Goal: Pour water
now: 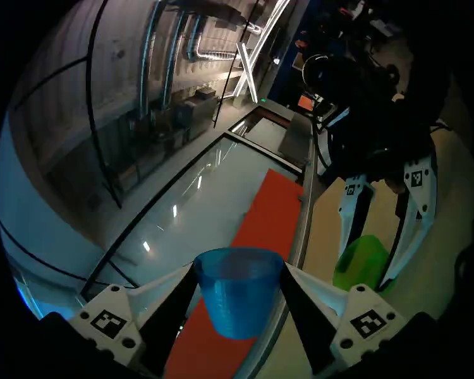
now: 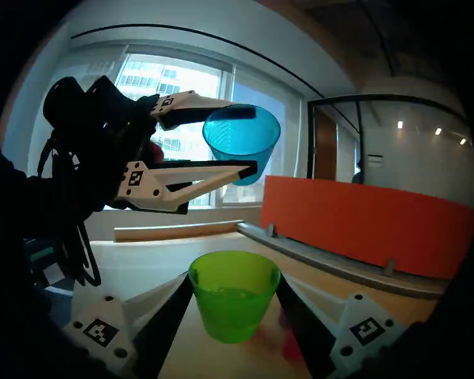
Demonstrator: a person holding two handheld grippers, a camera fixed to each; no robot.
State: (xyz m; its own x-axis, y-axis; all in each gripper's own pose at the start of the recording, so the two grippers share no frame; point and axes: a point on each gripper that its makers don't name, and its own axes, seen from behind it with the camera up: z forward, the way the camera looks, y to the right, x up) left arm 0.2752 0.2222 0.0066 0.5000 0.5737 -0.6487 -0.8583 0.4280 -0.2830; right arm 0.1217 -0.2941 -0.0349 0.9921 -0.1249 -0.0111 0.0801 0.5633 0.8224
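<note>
The blue cup (image 1: 239, 303) is pinched in the left tongs (image 1: 240, 270), the green cup (image 2: 234, 309) in the right tongs (image 2: 234, 282), lower down.

Left gripper view is dim and bluish, strip lights (image 1: 262, 41) glinting off a glass panel (image 1: 193, 208). Right gripper view glows with window (image 2: 186, 79) daylight (nearer shapes backlit). Edges bow in both.

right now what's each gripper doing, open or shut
Left gripper: closed, holding the blue cup.
Right gripper: closed, holding the green cup.
</note>
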